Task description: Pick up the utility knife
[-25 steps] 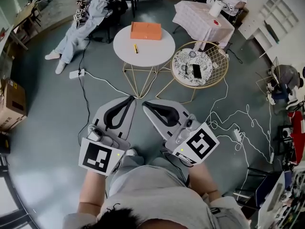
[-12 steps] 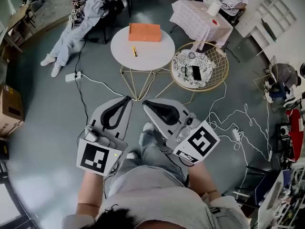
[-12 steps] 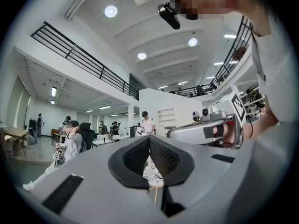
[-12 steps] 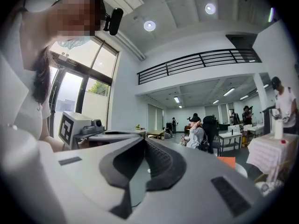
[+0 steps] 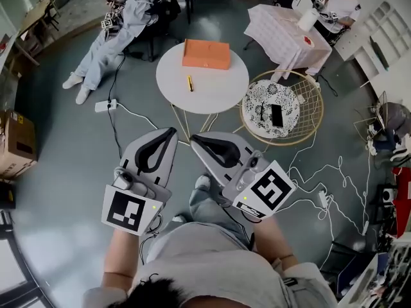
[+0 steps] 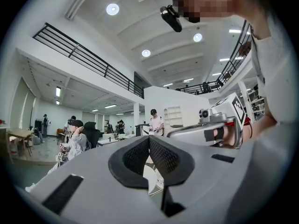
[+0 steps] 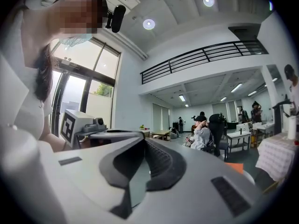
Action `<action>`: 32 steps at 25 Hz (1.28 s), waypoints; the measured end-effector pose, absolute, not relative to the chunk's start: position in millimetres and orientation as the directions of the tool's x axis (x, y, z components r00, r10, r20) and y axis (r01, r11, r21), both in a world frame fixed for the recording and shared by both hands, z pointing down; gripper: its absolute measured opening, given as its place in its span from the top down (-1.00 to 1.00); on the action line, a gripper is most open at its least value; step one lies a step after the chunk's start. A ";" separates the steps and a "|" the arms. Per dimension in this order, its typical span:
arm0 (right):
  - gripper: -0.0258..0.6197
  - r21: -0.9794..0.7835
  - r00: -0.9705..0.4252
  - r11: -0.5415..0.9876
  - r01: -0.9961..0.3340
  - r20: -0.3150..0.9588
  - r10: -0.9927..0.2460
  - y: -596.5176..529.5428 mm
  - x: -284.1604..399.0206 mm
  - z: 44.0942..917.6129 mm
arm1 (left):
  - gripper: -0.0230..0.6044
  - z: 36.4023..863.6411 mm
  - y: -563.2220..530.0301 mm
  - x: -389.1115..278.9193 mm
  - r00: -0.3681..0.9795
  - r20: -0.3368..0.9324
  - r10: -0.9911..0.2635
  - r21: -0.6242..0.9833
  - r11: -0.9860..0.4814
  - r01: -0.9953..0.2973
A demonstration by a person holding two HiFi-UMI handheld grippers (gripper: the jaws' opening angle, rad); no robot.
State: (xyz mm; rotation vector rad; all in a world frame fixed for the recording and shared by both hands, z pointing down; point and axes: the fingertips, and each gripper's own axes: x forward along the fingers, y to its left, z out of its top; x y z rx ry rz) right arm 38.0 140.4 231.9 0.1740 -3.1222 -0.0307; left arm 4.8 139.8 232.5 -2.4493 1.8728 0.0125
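Note:
The utility knife (image 5: 190,83) is a small yellow bar lying on the round white table (image 5: 218,88), just in front of an orange box (image 5: 206,54). Both grippers hang over the floor well short of the table, held close to the person's body. My left gripper (image 5: 171,132) points at the table's wire legs, its jaws pressed together with nothing between them. My right gripper (image 5: 194,138) sits beside it, also shut and holding nothing. In the left gripper view the dark pads (image 6: 161,155) meet at the tip. The right gripper view shows a corner of the orange box (image 7: 243,167).
A gold wire side table (image 5: 282,111) with a patterned top and a black phone stands right of the white table. A cloth-covered table (image 5: 289,31) is behind it. A seated person (image 5: 122,24), floor cables with a power strip (image 5: 104,104) and a cardboard box (image 5: 16,143) lie around.
The person has stepped forward, so the white table and knife sit slightly nearer and lower in view. Both grippers keep the same pose and stay shut.

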 end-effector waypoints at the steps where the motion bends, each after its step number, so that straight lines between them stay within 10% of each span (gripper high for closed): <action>1: 0.89 0.023 -0.994 0.994 -0.105 0.014 -0.106 129.2 36.4 230.7 | 0.89 231.7 128.7 3.8 0.259 -0.041 -0.965 -0.040 -0.258 -0.965; 32: 0.89 -0.012 -0.990 0.990 -0.141 0.015 -0.140 -73.5 -0.5 240.6 | 0.89 232.8 -66.9 -27.4 0.278 -0.016 -0.960 -0.078 -0.276 -0.958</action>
